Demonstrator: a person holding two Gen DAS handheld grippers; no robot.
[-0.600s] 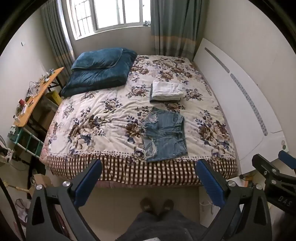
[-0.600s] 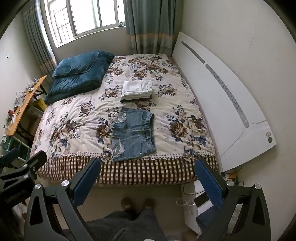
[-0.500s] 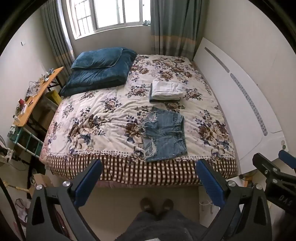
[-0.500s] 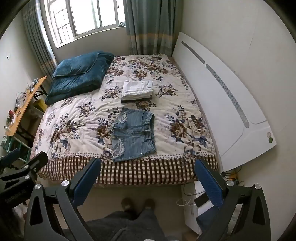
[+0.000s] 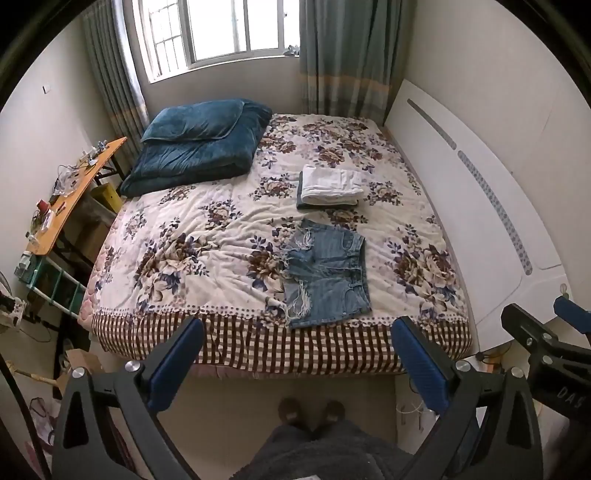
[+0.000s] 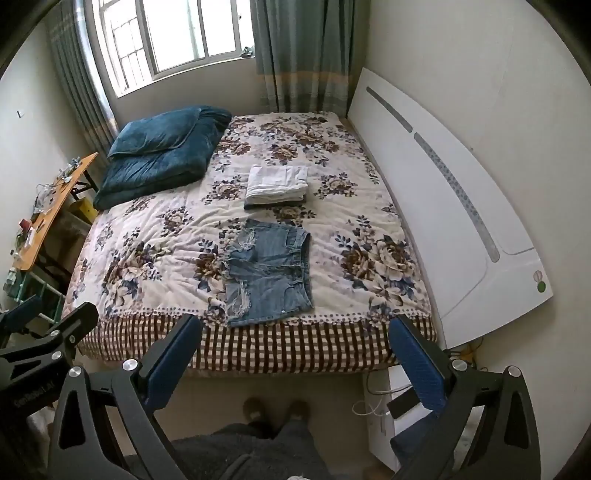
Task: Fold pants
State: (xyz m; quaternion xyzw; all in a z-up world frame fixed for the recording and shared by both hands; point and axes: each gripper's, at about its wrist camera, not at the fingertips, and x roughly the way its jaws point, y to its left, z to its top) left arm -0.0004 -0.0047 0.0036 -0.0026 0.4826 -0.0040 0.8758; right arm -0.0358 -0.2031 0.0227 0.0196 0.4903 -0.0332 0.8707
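Blue denim shorts (image 5: pixel 327 277) lie spread flat near the foot edge of the bed (image 5: pixel 229 236), on a cream quilt printed with brown and navy flowers, their frayed leg hems toward the left and the waistband toward the right. Just beyond them, farther up the bed, sits a small stack of folded clothes (image 5: pixel 330 185), white on top of something dark, apart from the shorts. A dark teal duvet (image 5: pixel 199 144) with a pillow on it is piled at the far left corner below the window (image 5: pixel 221 31). A white headboard (image 5: pixel 476 206) runs along the right side of the bed, and an orange desk (image 5: pixel 74 192) cluttered with small items stands against the left wall. The left gripper (image 5: pixel 295 363) hangs in the air short of the bed's checked border, its blue-padded jaws spread wide with nothing between them. The right gripper (image 6: pixel 293 360) is held the same way beside it, jaws wide apart and empty, well clear of the shorts. The person's feet (image 6: pixel 275 408) show on the floor below.
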